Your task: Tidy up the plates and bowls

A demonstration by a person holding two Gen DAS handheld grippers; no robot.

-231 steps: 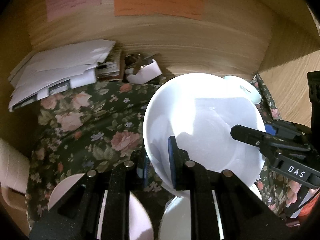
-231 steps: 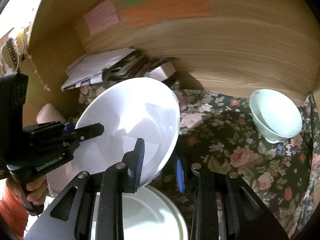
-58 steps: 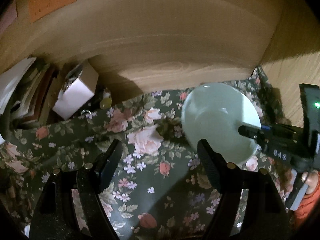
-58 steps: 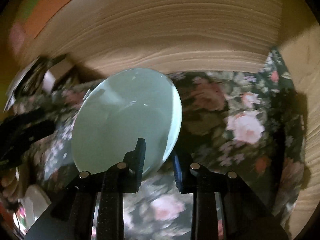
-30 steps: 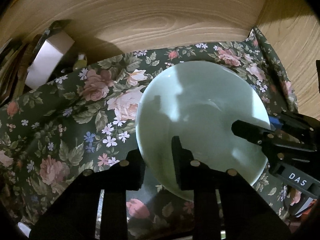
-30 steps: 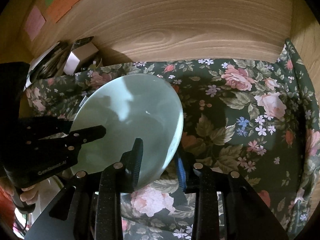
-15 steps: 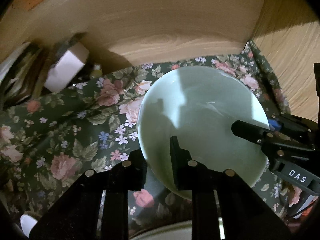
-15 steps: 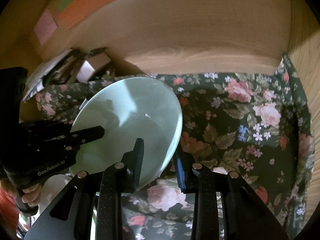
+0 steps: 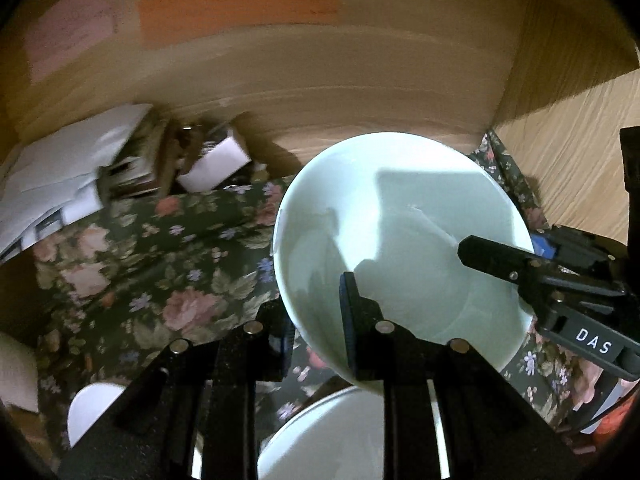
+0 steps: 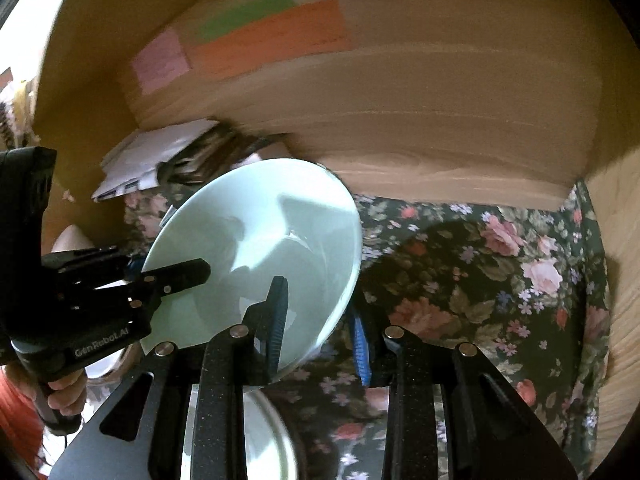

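Observation:
A pale green bowl (image 9: 404, 240) is held in the air by both grippers, above the floral cloth. My left gripper (image 9: 316, 320) is shut on its near left rim. My right gripper (image 10: 320, 320) is shut on its right rim; in the left wrist view the right gripper (image 9: 560, 280) comes in from the right. The bowl also shows in the right wrist view (image 10: 256, 252), with the left gripper (image 10: 120, 292) on its left rim. A white bowl (image 9: 328, 436) lies just below, and it shows under the fingers in the right wrist view (image 10: 264, 440). A white plate (image 9: 90, 408) sits at the lower left.
The floral cloth (image 10: 500, 280) covers the bottom of a wooden compartment with a back wall (image 9: 360, 72) and a right wall (image 10: 620, 280). Papers and books (image 9: 60, 184) and a small white box (image 9: 216, 166) are piled at the back left. Coloured notes (image 9: 240, 4) hang on the wall.
Both grippers have lifted the green bowl and carried it back and left from the right corner; the white bowl and plate have come into view below.

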